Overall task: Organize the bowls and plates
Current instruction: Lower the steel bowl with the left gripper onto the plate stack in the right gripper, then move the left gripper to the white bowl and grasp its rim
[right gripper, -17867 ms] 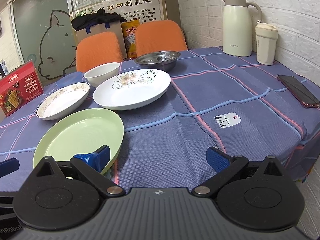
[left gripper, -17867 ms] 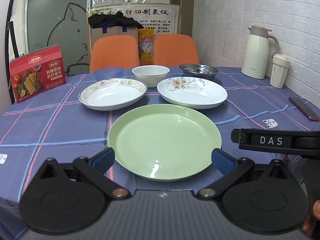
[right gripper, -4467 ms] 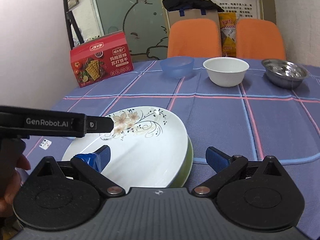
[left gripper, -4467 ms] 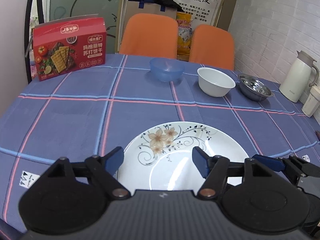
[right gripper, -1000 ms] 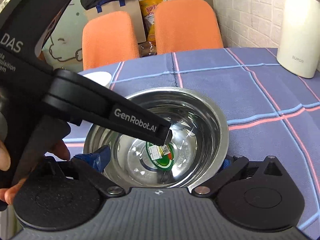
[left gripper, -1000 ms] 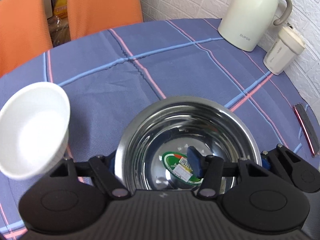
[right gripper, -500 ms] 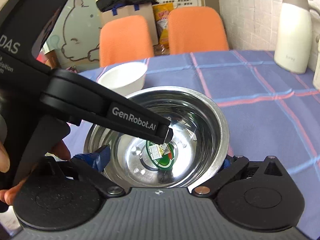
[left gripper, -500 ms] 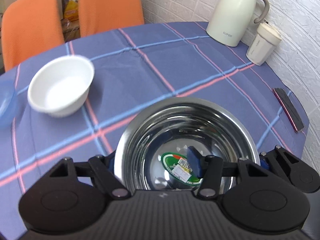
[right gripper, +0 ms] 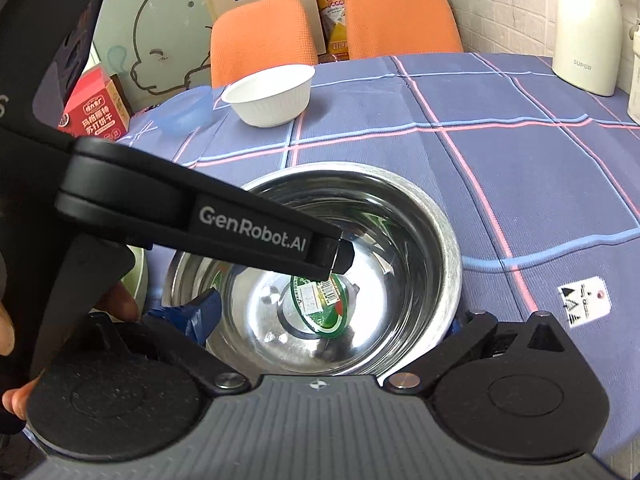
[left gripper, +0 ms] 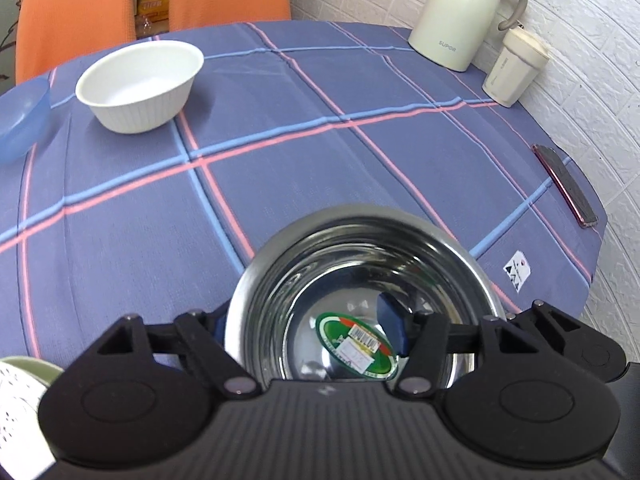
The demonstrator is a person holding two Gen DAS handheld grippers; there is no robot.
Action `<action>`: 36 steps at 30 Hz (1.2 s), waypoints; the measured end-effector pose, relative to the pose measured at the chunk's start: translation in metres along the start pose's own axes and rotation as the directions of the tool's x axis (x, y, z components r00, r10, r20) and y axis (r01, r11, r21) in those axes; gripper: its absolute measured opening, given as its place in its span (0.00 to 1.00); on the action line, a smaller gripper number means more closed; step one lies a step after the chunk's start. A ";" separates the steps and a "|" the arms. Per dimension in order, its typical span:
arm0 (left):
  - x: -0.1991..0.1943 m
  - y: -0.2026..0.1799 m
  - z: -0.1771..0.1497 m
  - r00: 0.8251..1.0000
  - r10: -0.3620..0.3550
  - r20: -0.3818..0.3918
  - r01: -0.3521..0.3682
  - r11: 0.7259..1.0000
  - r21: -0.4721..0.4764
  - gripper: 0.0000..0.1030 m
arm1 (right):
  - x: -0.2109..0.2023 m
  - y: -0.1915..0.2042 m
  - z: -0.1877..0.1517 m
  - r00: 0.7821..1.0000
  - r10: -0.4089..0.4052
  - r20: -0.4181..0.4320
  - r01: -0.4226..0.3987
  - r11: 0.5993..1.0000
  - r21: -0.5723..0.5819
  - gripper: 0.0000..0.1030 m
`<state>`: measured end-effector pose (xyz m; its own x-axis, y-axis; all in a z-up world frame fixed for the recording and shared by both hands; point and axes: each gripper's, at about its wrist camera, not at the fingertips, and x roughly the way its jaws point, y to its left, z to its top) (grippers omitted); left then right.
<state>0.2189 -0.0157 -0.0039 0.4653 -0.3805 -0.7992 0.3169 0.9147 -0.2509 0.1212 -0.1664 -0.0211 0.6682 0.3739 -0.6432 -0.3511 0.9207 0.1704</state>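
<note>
A steel bowl (left gripper: 360,248) with a green sticker inside hangs close below both cameras, over the checked tablecloth (left gripper: 304,160). My left gripper (left gripper: 304,326) is shut on its left wall, one pad inside and one outside. In the right wrist view the left gripper's long black finger (right gripper: 256,232) reaches into the steel bowl (right gripper: 416,240). My right gripper (right gripper: 326,318) is shut across the bowl's near part, its pads against the outside walls. A white bowl (left gripper: 140,84) and a blue bowl (left gripper: 20,120) stand farther back. The stacked plates (left gripper: 20,380) show at the lower left.
A cream thermos (left gripper: 464,12) and a lidded cup (left gripper: 516,68) stand at the far right by the brick wall. A phone (left gripper: 566,184) lies near the right table edge. A red cracker box (right gripper: 96,108) and two orange chairs (right gripper: 260,36) are behind. A hand (right gripper: 120,300) holds the left tool.
Both grippers have carried the steel bowl back toward the near side of the table. The white bowl, beside it a second ago, now sits far behind.
</note>
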 end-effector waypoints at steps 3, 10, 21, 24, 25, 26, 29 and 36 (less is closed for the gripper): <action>-0.003 0.000 -0.005 1.000 -0.015 0.015 0.015 1.000 -0.008 0.62 | -0.001 -0.001 -0.001 1.000 0.011 -0.008 -0.011 1.000 0.002 0.87; -0.050 0.018 0.006 0.982 0.058 0.177 -0.052 0.998 -0.042 0.69 | -0.052 -0.033 0.005 0.995 -0.017 0.094 0.007 0.995 0.098 0.87; -0.124 0.083 0.017 0.934 0.189 0.305 -0.133 0.971 -0.197 0.70 | -0.066 -0.026 0.071 0.952 0.032 0.305 -0.003 0.996 -0.094 0.87; -0.123 0.103 0.030 0.930 0.219 0.295 -0.157 0.963 -0.221 0.70 | -0.035 -0.012 0.104 0.966 0.082 0.245 -0.024 0.973 -0.230 0.87; -0.121 0.110 0.037 0.930 0.224 0.290 -0.162 0.961 -0.224 0.70 | -0.024 -0.009 0.115 0.971 0.082 0.224 -0.019 0.963 -0.268 0.87; -0.118 0.115 0.043 0.931 0.228 0.284 -0.166 0.960 -0.225 0.70 | -0.012 -0.004 0.125 0.975 0.079 0.209 -0.013 0.955 -0.297 0.87; -0.109 0.132 0.068 0.935 0.230 0.268 -0.175 0.961 -0.214 0.70 | 0.022 -0.001 0.152 0.984 0.088 0.153 -0.030 0.938 -0.346 0.87; -0.050 0.159 0.140 0.976 0.091 0.199 -0.048 0.976 -0.214 0.70 | 0.099 -0.004 0.177 0.996 0.087 -0.016 -0.087 0.919 -0.385 0.87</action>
<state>0.3621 0.1292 0.0724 0.6471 -0.3148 -0.6944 0.1103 0.9399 -0.3232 0.3051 -0.1135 0.0464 0.6246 0.4511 -0.6375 -0.6332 0.7704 -0.0752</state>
